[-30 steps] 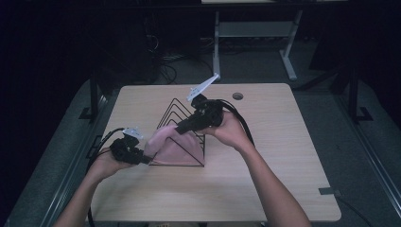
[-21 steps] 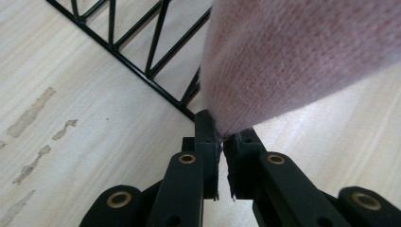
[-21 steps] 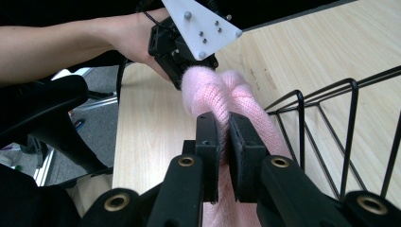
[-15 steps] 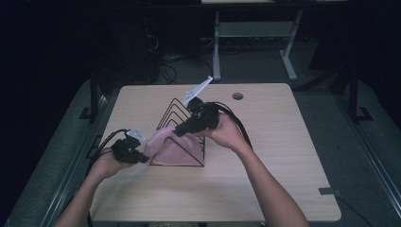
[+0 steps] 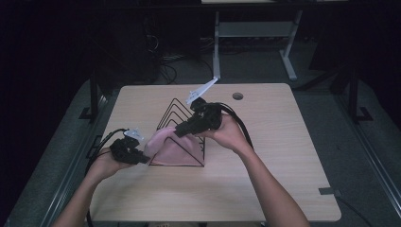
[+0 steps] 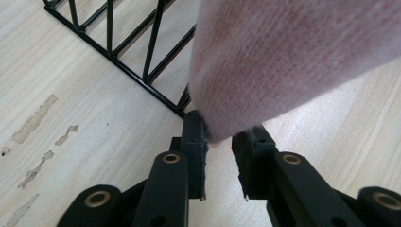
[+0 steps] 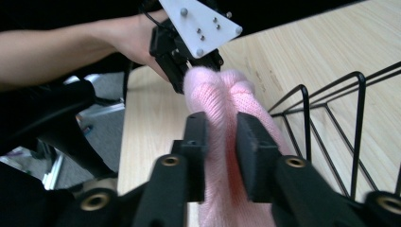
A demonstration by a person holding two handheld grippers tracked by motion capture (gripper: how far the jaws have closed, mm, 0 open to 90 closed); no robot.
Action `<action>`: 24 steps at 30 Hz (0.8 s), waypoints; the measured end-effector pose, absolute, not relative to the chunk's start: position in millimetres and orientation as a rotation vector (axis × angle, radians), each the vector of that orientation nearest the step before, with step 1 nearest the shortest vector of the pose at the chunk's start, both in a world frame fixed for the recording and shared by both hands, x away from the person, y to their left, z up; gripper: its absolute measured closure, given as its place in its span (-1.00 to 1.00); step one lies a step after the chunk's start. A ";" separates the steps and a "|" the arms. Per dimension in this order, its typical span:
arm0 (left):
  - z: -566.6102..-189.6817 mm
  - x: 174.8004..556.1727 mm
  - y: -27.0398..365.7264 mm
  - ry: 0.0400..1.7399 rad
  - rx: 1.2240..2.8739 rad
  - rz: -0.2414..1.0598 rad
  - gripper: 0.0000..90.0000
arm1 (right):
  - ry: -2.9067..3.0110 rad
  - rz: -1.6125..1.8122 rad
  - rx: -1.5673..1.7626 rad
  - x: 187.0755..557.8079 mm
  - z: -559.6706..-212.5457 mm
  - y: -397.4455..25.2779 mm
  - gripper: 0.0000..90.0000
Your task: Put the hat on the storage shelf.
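Observation:
A pink knit cloth lies draped over a black wire rack of triangular loops in the middle of the table. My left gripper sits low at the rack's left end. Its jaws are pinched on the cloth's lower corner, just beside the rack's base bar. My right gripper reaches in from the right above the rack. It is shut on a bunched fold of the cloth, which stretches away to the left gripper.
The light wooden table has a round cable hole at its back right. Black cables trail from both grippers. Pale smears mark the wood near the left gripper. Bare wire loops of the rack stand right of the cloth.
The right gripper has shifted slightly left and lower with the cloth held in it. The left gripper has stayed nearly still at the cloth's corner.

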State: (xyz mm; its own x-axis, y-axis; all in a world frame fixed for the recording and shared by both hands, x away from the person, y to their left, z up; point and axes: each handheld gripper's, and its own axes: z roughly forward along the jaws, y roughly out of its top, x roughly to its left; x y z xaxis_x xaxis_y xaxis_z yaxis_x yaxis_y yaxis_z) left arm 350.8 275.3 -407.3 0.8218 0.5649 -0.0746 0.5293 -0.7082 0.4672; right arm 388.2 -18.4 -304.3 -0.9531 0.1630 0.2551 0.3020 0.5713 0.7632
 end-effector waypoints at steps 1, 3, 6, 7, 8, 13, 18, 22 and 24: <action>-406.3 350.6 275.6 0.815 2.516 0.105 0.63 | -2.627 -1.336 -0.399 388.1 -304.0 -19.9 0.54; -404.8 350.2 276.0 0.820 2.506 0.109 0.61 | -2.624 -1.359 -0.385 387.7 -302.9 -23.0 0.49; -402.7 350.0 276.7 0.821 2.502 0.114 0.51 | -2.612 -1.388 -0.392 386.3 -299.6 -30.8 0.45; -402.1 349.8 276.7 0.820 2.500 0.116 0.48 | -2.609 -1.394 -0.395 386.2 -298.7 -32.9 0.43; -401.6 349.4 276.7 0.822 2.498 0.116 0.46 | -2.603 -1.408 -0.399 386.5 -297.9 -35.5 0.41; -399.9 348.6 277.6 0.827 2.475 0.110 0.38 | -2.597 -1.423 -0.457 386.8 -295.7 -50.1 0.28; -397.2 346.5 279.0 0.828 2.459 0.106 0.35 | -2.617 -1.426 -0.516 386.6 -297.0 -68.1 0.19; -396.5 345.9 278.9 0.834 2.449 0.106 0.33 | -2.609 -1.407 -0.575 387.6 -298.7 -82.8 0.13; -395.2 346.5 279.6 0.830 2.454 0.105 0.32 | -2.602 -1.418 -0.593 387.4 -299.4 -89.0 0.12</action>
State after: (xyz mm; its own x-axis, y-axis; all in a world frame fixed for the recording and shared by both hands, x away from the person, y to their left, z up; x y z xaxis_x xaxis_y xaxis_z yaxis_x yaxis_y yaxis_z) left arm 346.5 279.6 -395.2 0.8073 0.5823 -0.0961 0.5403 -0.6635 0.5175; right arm 387.4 -89.0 -299.4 -0.9161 0.2810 0.2860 0.3927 0.4845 0.7817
